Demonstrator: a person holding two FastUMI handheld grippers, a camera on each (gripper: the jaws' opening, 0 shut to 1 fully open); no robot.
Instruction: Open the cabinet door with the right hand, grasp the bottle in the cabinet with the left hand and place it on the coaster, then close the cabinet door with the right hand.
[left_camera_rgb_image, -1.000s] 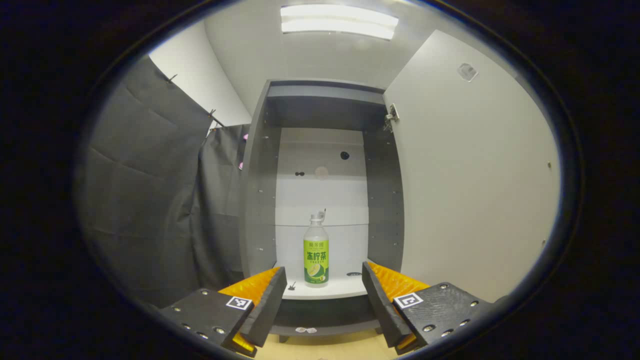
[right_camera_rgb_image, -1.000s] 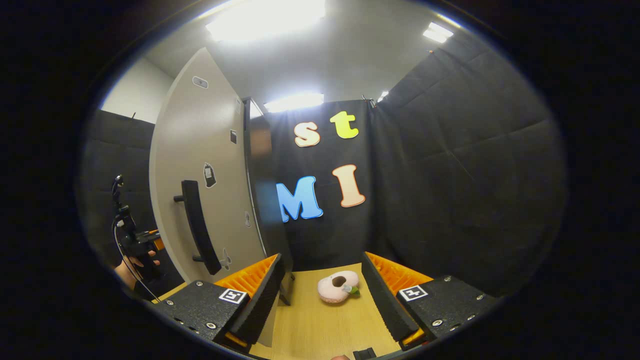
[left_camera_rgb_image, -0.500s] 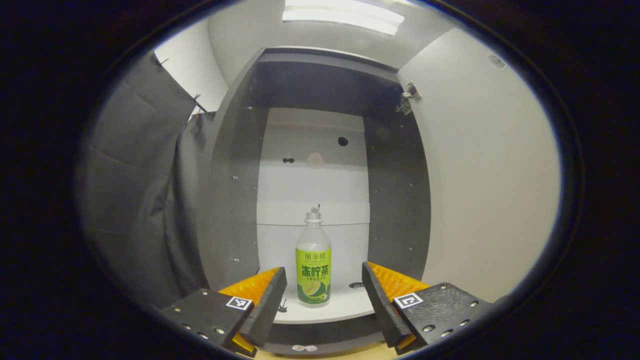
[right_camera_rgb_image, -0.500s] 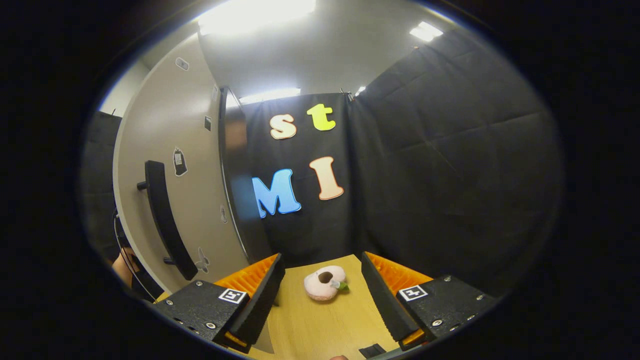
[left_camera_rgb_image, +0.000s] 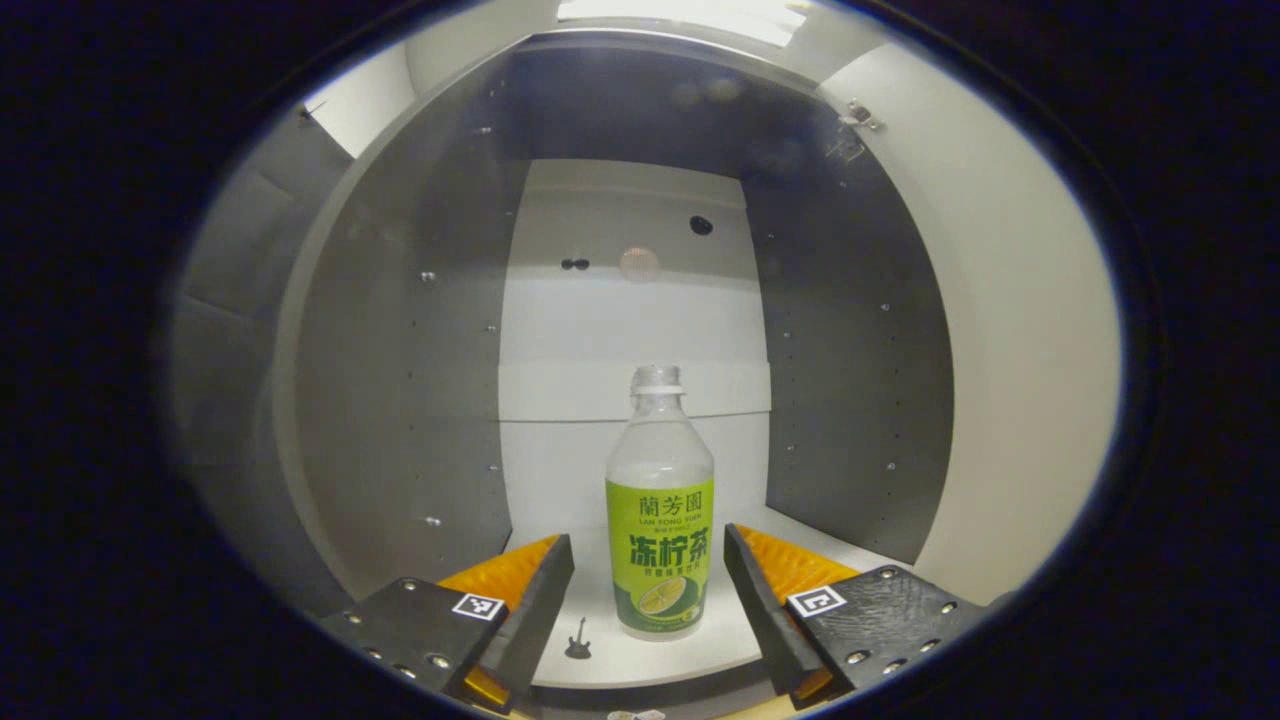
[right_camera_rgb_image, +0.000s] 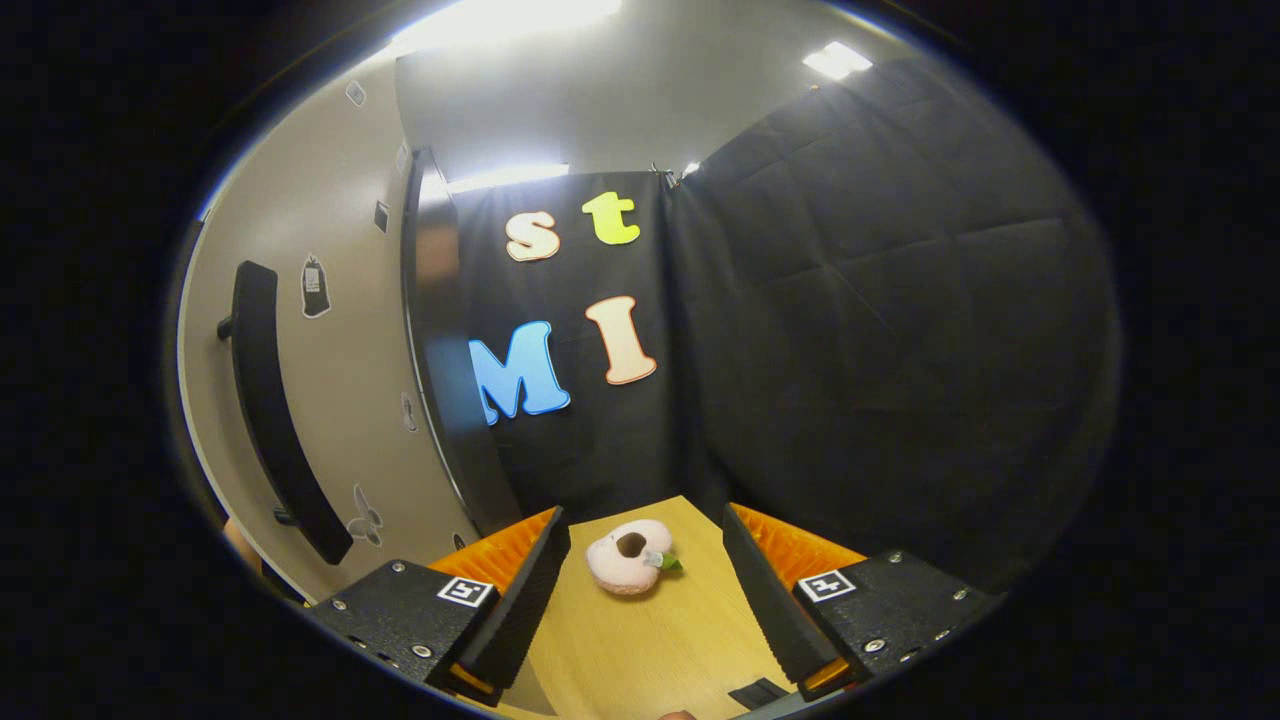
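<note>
Standing upright in open cabinet (left_camera_rgb_image: 850, 380): bottle (left_camera_rgb_image: 660, 520), betw. left tool (left_camera_rgb_image: 648, 560) fingers.

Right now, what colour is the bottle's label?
Green on the bottle, seen best in the left gripper view.

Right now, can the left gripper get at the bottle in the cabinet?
Probably yes. The cabinet door is swung wide, the green-labelled bottle stands upright alone on the shelf, and the open left gripper is lined up with it.
</note>
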